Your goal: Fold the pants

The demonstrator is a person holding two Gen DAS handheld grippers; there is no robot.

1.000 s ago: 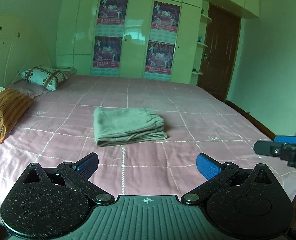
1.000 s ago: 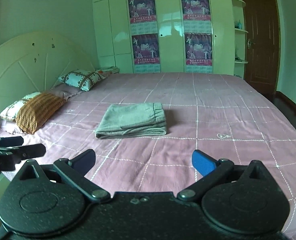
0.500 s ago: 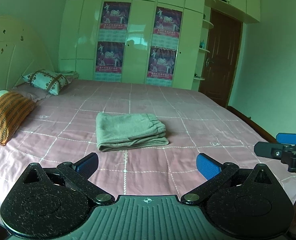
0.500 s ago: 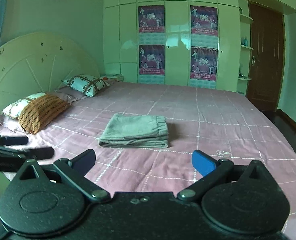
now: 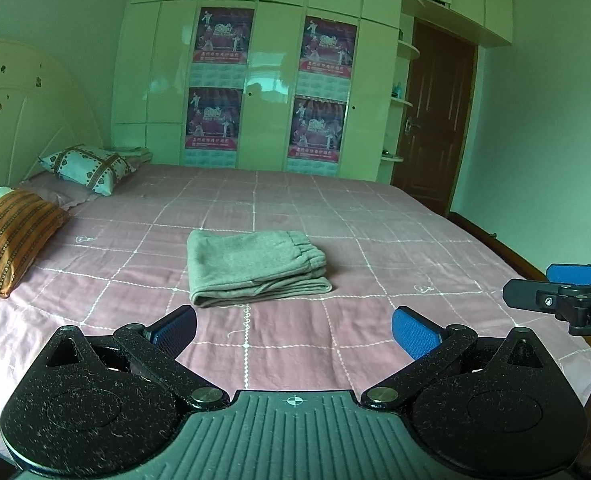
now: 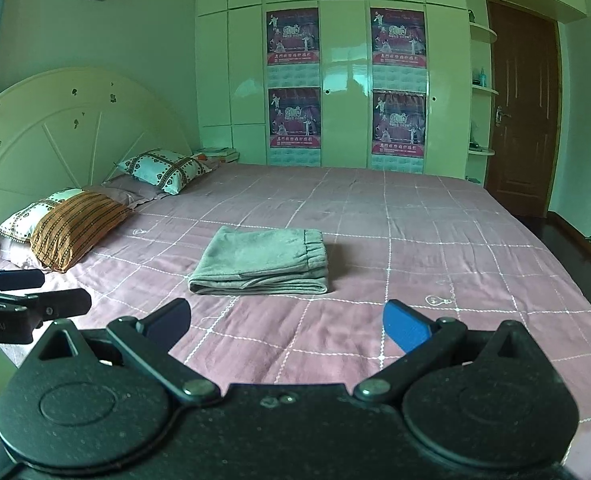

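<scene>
The grey pants lay folded into a compact stack near the middle of the pink checked bedspread, elastic waistband toward the right, folded edges toward the cameras; the left gripper hung above the near edge of the bed with its jaws spread wide and nothing between them, well apart from the pants; the right gripper was likewise wide and empty; two pillows sat by the headboard at left, and a wardrobe with four posters stood beyond the bed
</scene>
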